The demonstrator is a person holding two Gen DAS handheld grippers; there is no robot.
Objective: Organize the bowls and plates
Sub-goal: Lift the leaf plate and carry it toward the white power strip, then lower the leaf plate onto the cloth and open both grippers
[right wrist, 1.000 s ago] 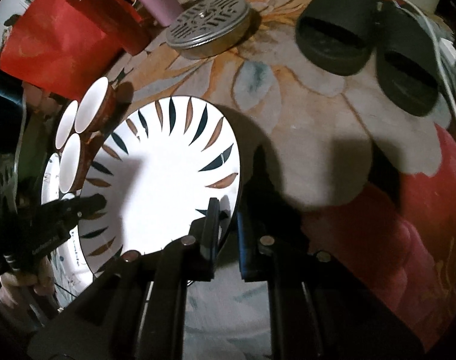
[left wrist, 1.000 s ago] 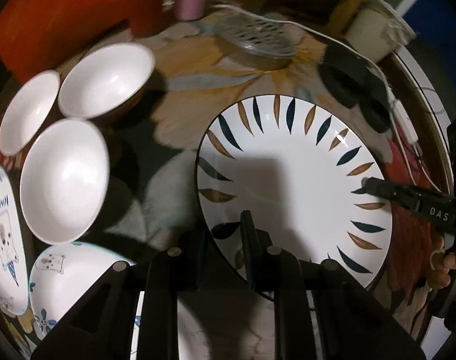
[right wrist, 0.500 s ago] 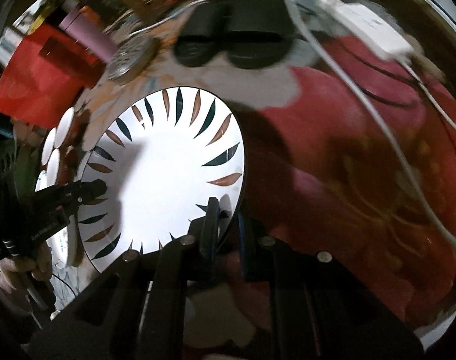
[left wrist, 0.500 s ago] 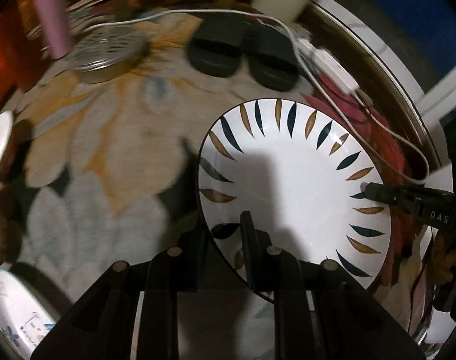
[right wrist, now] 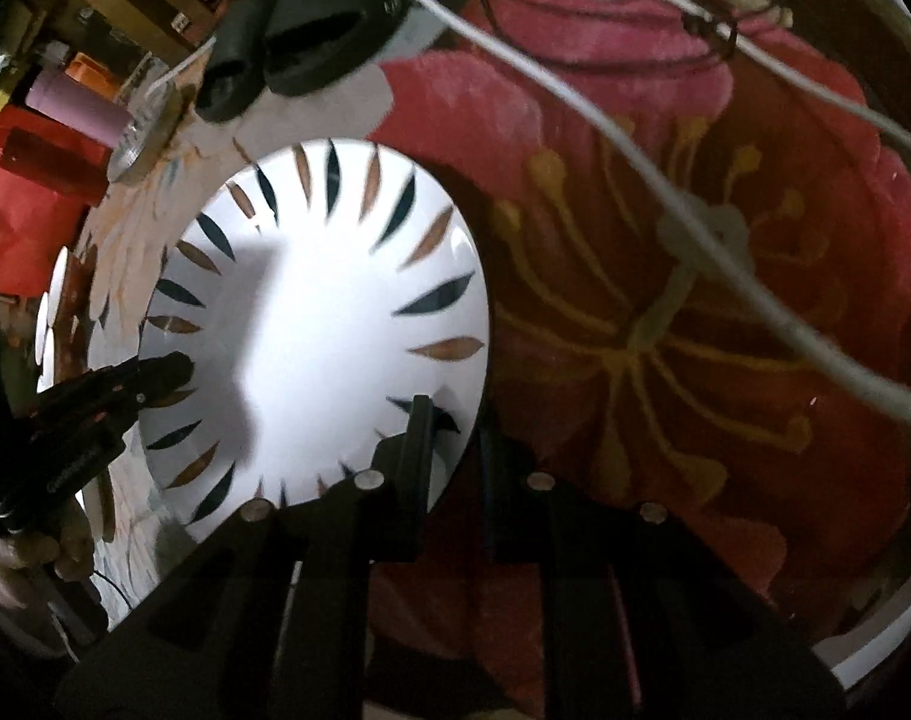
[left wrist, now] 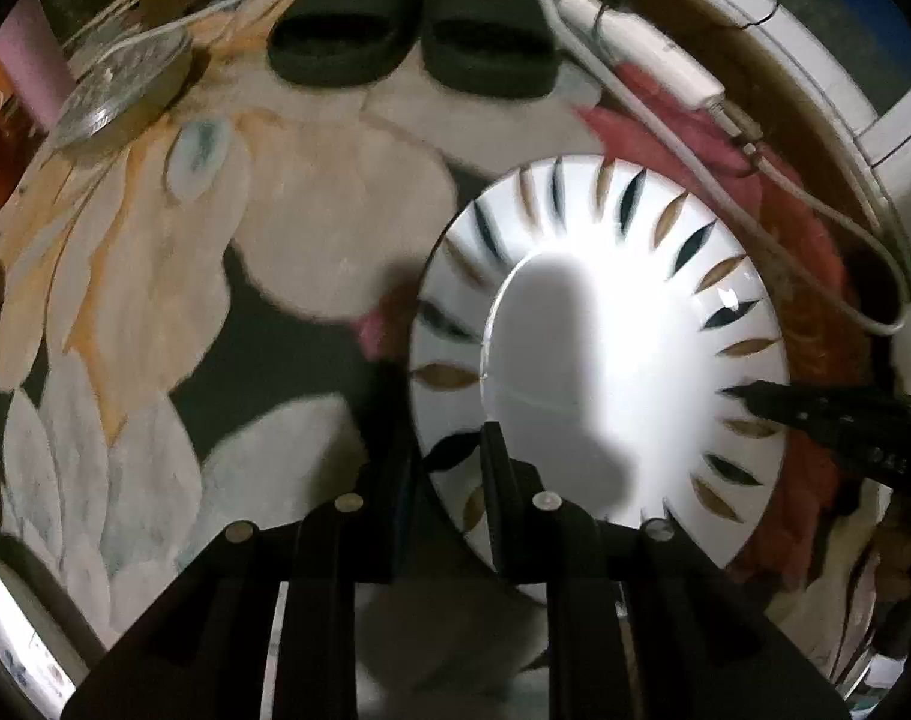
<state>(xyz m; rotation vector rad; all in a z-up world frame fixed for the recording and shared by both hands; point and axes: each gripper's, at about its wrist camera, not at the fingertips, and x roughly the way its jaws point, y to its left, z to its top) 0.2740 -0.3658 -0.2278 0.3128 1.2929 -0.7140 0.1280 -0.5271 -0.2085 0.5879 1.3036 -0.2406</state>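
My two views are dim, with black rounded corners and bent edges. A hard light overexposes the middle of the plate (left wrist: 599, 354), where a dark soft-edged shadow falls. The rug (left wrist: 155, 300) and the cable (right wrist: 665, 180) smear with motion blur.

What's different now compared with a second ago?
Both tongs carried the leaf-patterned plate away from the white bowls to the rug's red flower. The right tongs have just been opening slightly, the rim between them. The left tongs stayed clamped on the opposite rim.
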